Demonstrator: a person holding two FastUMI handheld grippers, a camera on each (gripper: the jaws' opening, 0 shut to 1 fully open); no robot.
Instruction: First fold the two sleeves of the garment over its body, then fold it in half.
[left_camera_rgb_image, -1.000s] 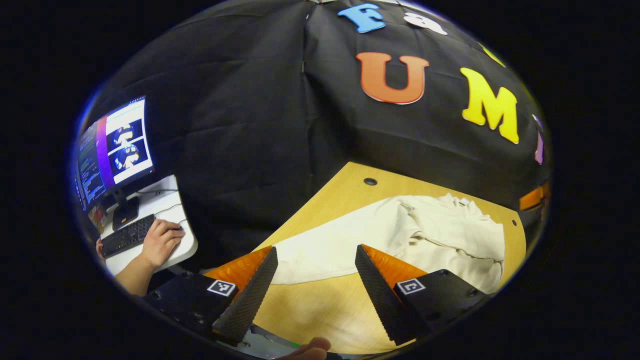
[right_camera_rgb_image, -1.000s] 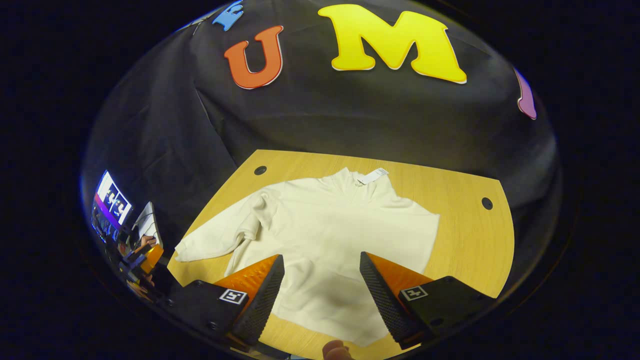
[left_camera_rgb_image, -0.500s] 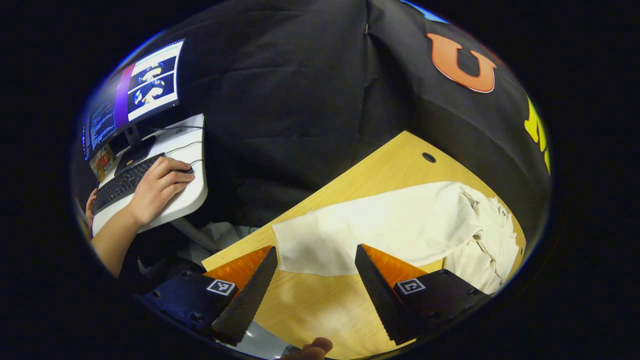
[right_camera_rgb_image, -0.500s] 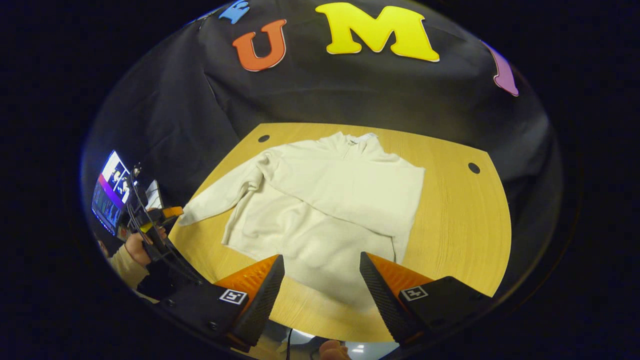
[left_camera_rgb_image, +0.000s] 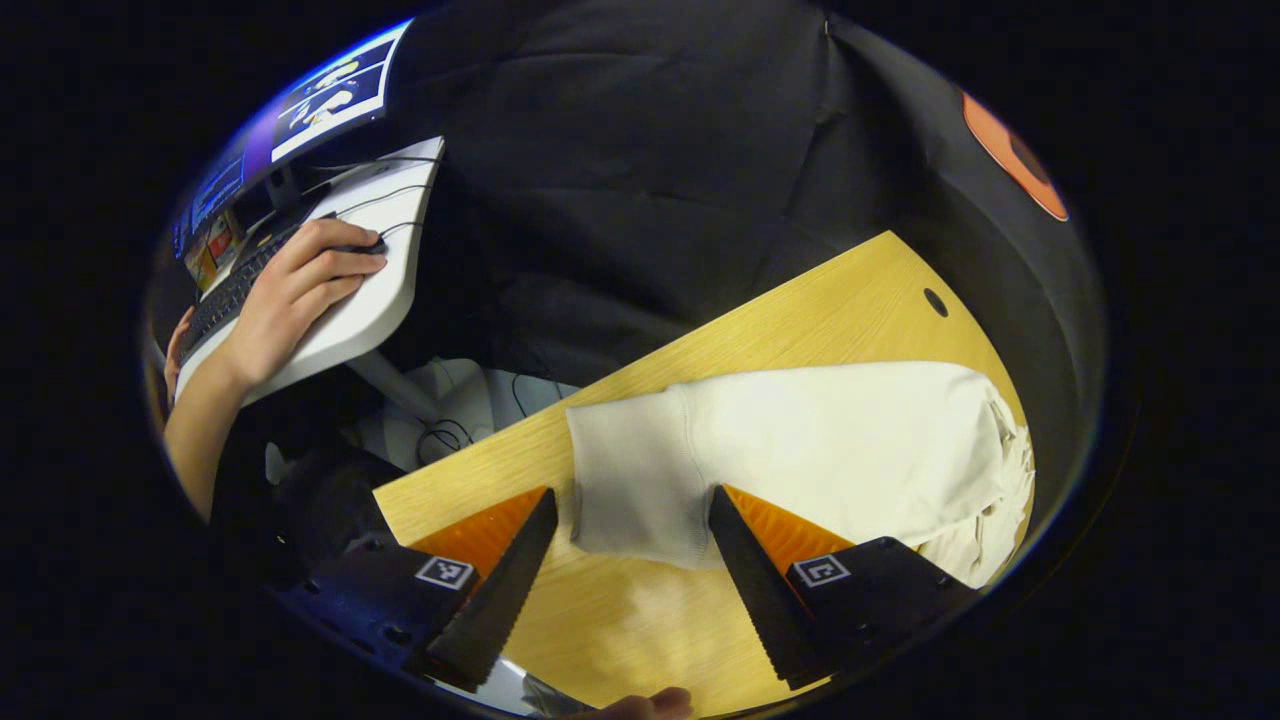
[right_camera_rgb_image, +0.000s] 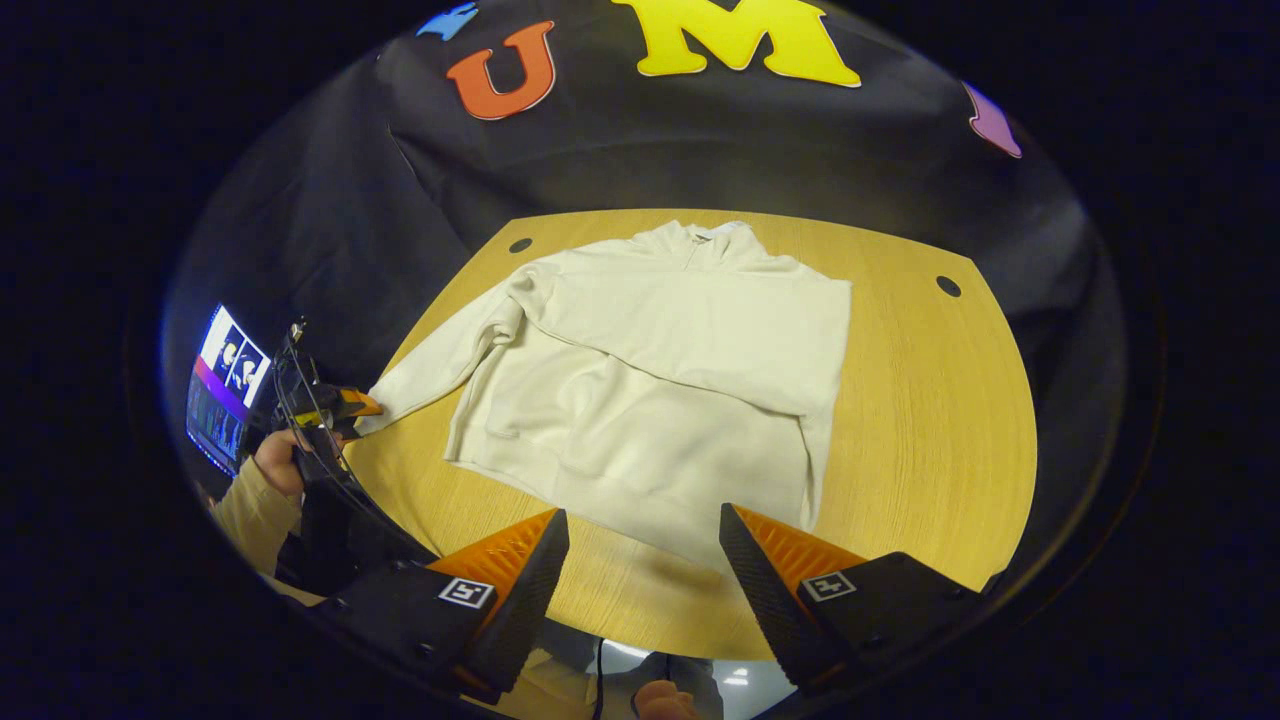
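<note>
Two grippers, both with jaws spread and nothing pinched. Left gripper (left_camera_rgb_image: 632, 560) sits low over the table (left_camera_rgb_image: 800, 310), its fingers framing the cuff (left_camera_rgb_image: 630, 490) of the outstretched sleeve (left_camera_rgb_image: 820, 440); the cuff end lies between the fingers in the left gripper view, whether they touch the cloth I cannot tell. Sleeve runs away from the cuff toward the right of that view and bunches at the shoulder near the table's far edge. Right gripper (right_camera_rgb_image: 643, 570) hangs above the near table edge, apart from the garment (right_camera_rgb_image: 660, 370), its fingers framing the hem. Garment is cream, lies flat on the wooden table, collar toward the booth wall. In the right gripper view one sleeve is already folded across the chest, its cuff hanging down by the right side near the hem; the other sleeve sticks out left toward the table corner, where the left gripper (right_camera_rgb_image: 345, 405) and the hand (right_camera_rgb_image: 275, 470) holding it sit right at the cuff. Beyond the table, left gripper view: white desk (left_camera_rgb_image: 350, 300) with keyboard (left_camera_rgb_image: 225, 295), monitor (left_camera_rgb_image: 300, 110), and another person's hand (left_camera_rgb_image: 290, 290) on a mouse.
</note>
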